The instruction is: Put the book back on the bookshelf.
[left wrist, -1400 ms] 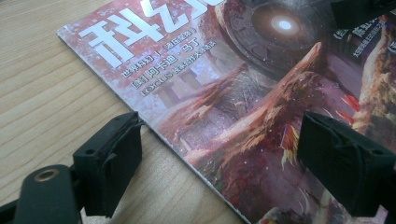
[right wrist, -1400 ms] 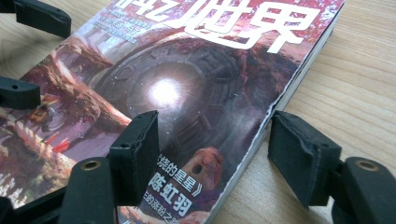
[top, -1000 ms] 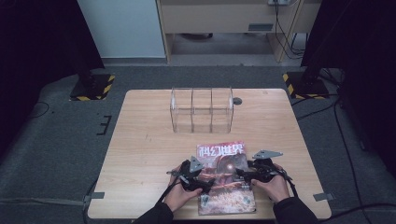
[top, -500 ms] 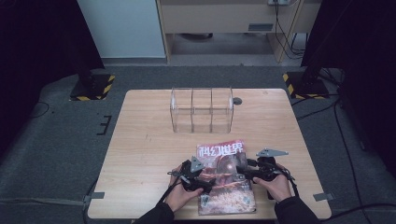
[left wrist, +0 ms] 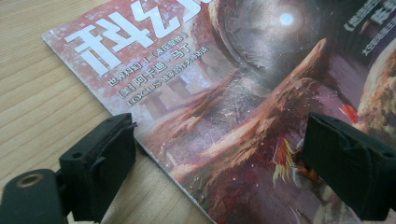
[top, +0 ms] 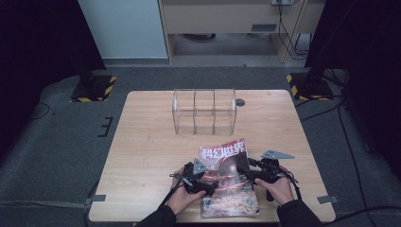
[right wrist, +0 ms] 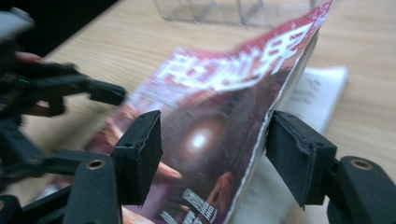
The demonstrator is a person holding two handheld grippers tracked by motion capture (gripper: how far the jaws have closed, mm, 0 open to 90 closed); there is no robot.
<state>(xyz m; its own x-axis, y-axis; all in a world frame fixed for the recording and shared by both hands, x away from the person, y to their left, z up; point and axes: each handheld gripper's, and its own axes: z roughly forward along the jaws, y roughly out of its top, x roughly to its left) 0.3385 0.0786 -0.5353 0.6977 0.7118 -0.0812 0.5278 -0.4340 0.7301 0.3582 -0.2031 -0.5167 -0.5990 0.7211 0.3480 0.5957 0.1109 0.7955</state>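
Observation:
A magazine (top: 228,163) with a red and dark cover lies near the table's front edge. My left gripper (top: 211,182) is at its left side. In the left gripper view its jaws stand wide open across the magazine's (left wrist: 243,84) left edge, one over bare wood and one over the cover, so the left gripper (left wrist: 219,133) grips nothing. My right gripper (top: 244,169) comes in from the magazine's right side. In the right gripper view the cover side of the magazine (right wrist: 219,93) is lifted and stands between the jaws of the right gripper (right wrist: 215,123), which are apart and do not pinch it. A white inner page (right wrist: 322,88) lies flat underneath.
A clear plastic organizer (top: 204,111) with several upright dividers stands at the table's middle back. A small dark round spot (top: 240,102) sits beside it. The wooden table (top: 146,156) has bare surface to the left and right of the magazine. The left gripper (right wrist: 56,88) shows at the left of the right gripper view.

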